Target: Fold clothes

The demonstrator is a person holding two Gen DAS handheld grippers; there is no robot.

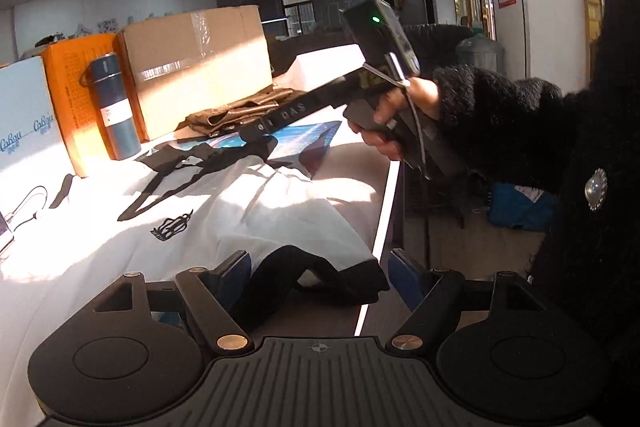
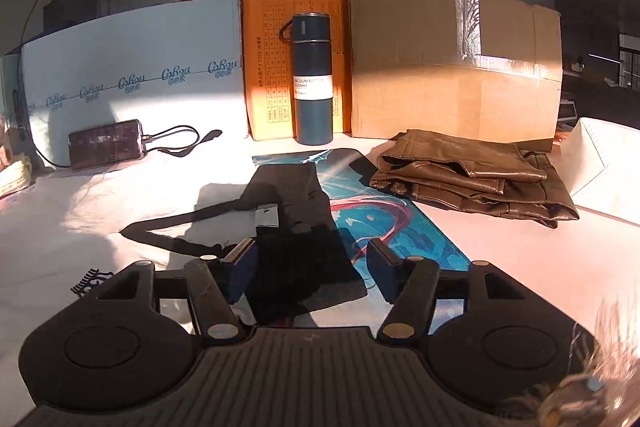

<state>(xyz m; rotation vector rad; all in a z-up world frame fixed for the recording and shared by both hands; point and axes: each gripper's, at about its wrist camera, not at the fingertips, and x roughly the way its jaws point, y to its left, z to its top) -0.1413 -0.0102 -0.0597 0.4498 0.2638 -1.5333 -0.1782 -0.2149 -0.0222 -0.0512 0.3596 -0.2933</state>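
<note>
Left gripper: mine, jaws spread wide, nothing between the blue pads. Right gripper: jaws likewise parted, held low and level. Right hand: wrapped around its handle, black sleeve to the wrist.

"CoRou" repeated along the pale blue box, "VACUUM BOTTLE" on the flask label
</note>
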